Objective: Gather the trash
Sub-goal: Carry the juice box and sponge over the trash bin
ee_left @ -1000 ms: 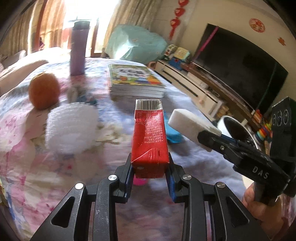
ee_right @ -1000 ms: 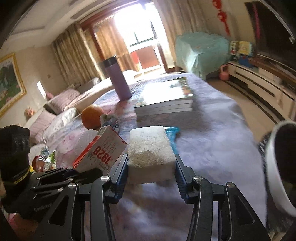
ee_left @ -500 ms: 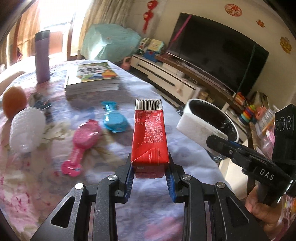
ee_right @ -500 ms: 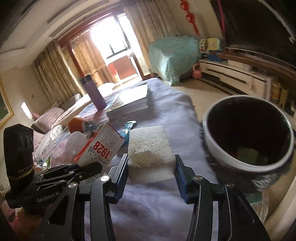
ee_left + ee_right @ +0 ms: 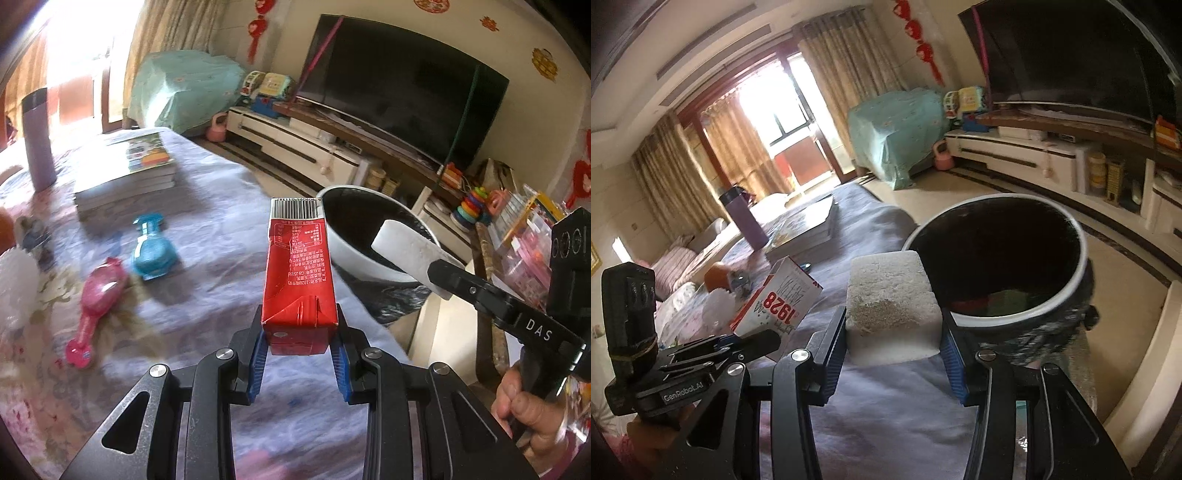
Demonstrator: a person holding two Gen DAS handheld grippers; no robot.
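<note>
The left gripper (image 5: 300,341) is clamped on the base of a red drink carton (image 5: 298,273), held upright above the cloth-covered table (image 5: 229,206). The right gripper (image 5: 894,345) pinches a white foam block (image 5: 892,310) between its blue pads. In the left wrist view the block's far end reaches over the near rim of the trash bin (image 5: 345,247). The bin stands just beyond the table's right edge, its mouth open, dark-lined, with some red and green items at the bottom. A bare strip of cloth lies ahead of both grippers. Further left on the table lie a pink brush (image 5: 98,295), a blue brush (image 5: 151,247), a stack of books (image 5: 129,173) and a purple flask (image 5: 37,140), all well apart from the carton.
</note>
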